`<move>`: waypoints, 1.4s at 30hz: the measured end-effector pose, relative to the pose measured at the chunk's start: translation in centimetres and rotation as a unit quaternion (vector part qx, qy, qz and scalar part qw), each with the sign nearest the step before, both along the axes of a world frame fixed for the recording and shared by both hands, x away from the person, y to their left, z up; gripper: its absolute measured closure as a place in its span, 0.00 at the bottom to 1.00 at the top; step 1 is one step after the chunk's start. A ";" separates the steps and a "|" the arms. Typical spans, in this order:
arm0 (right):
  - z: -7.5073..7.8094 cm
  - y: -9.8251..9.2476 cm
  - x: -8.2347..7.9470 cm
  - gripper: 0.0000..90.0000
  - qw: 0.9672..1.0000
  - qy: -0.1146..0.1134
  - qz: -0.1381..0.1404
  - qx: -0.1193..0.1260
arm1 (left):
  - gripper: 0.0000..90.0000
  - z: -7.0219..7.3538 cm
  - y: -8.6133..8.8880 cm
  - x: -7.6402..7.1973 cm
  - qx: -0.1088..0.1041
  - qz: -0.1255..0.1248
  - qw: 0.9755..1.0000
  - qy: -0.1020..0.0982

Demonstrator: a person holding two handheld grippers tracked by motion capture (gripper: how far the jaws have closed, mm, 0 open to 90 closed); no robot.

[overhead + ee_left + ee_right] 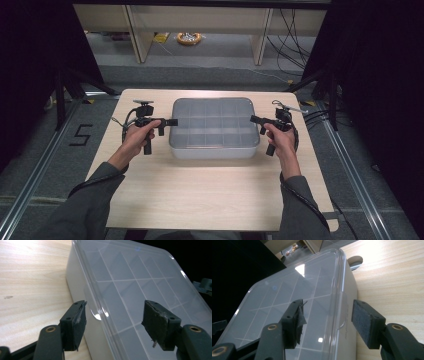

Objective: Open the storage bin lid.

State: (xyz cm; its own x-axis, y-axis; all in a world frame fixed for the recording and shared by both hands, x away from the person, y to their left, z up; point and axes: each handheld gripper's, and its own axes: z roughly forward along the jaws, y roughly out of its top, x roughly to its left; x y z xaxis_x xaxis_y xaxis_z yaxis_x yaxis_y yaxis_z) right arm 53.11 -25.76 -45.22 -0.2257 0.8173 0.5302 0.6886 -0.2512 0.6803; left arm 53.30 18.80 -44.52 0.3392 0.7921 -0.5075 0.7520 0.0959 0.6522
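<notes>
A clear plastic compartment box (214,127) with its lid shut lies at the middle of the wooden table (200,190). My left gripper (169,122) is at the box's left side, held level and pointing at it. In the left gripper view its jaws (113,322) stand apart, one beside the box's wall and one over the lid (130,285), and the pads do not touch. My right gripper (256,120) mirrors it at the right side. Its jaws (327,320) straddle the lid's edge (337,290) with gaps on both sides. The compartments look empty.
Bare tabletop lies in front of the box and to both sides. The right gripper view shows a cut-out (355,261) in the table's far edge. Beyond the table are shelf legs (137,35), cables (290,45) and a yellow roll (189,38) on the floor.
</notes>
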 end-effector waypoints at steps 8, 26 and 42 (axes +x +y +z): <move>-0.1 0.9 0.2 0.50 0.998 0.051 -0.016 0.039 | 0.48 -0.4 0.0 1.3 0.004 0.012 1.000 0.012; -0.3 1.0 0.1 0.67 0.998 0.032 -0.050 0.034 | 0.61 -0.6 -0.6 1.5 -0.002 0.015 1.000 0.017; 0.4 0.8 -0.9 0.74 0.995 -0.016 -0.084 0.048 | 0.66 0.9 -0.8 0.5 0.004 0.026 1.000 -0.004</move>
